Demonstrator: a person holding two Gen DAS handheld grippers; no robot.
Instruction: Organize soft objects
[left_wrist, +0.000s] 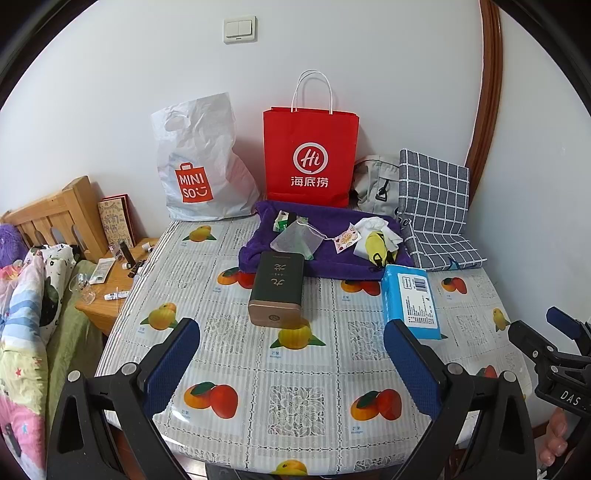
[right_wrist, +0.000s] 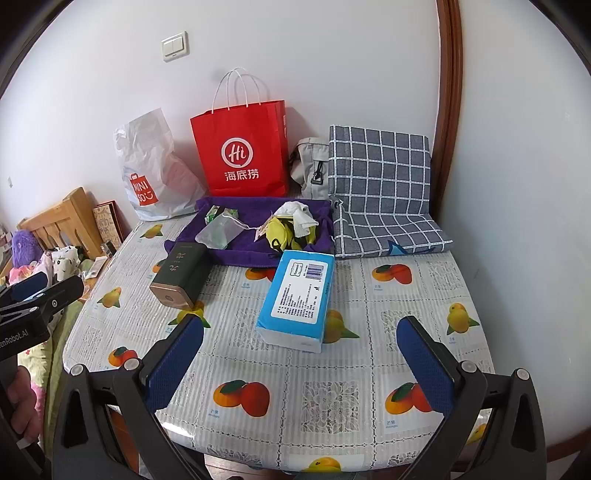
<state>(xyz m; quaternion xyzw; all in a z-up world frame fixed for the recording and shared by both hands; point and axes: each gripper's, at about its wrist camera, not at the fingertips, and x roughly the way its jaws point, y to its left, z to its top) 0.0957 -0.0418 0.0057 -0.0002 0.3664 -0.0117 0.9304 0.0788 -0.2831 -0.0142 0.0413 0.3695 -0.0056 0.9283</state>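
Both tools (left_wrist: 291, 365) (right_wrist: 300, 363) apart over near table edge (right_wrist: 332, 448), tissue pack (right_wrist: 295, 299) w/ clear room ahead, prob. untouched.

Bags at the wall, 12 o'clock: two, one red paper bag (left_wrist: 311, 158) and one white plastic bag (left_wrist: 201, 162). Purple towel (left_wrist: 332, 258): one. Blue tissue pack (right_wrist: 295, 299): one. Dark tin (left_wrist: 277, 288): one. Checked cushion (right_wrist: 382, 184), 1 o'clock: one.
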